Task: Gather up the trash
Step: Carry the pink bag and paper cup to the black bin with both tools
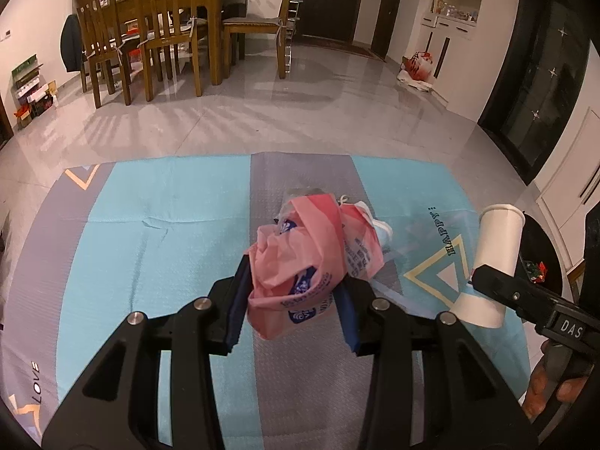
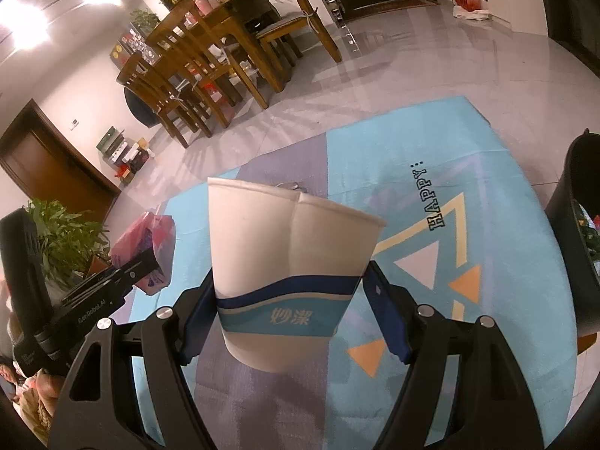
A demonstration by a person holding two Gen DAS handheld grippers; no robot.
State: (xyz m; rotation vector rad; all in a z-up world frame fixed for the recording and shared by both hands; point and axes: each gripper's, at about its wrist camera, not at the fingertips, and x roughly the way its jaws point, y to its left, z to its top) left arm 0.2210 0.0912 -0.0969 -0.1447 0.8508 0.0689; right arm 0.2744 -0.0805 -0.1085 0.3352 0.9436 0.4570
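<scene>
Open mat [image 1: 168, 225] ahead; black bin [image 2: 573, 262] blocks right.

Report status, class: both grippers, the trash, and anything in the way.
Left gripper shut on pink plastic bag, lifted off the mat. Right gripper shut on paper cup. Black bin at right; nothing in the way.

The crumpled bag [image 1: 300, 262] sat between the left gripper's [image 1: 292, 307] pads, above the mat [image 1: 150, 243]; the paper cup [image 2: 288, 277] sat between the right gripper's [image 2: 292, 318]. The bin [image 2: 570, 262] stood right of the mat; the dining table [image 1: 195, 0] stood beyond it.
</scene>
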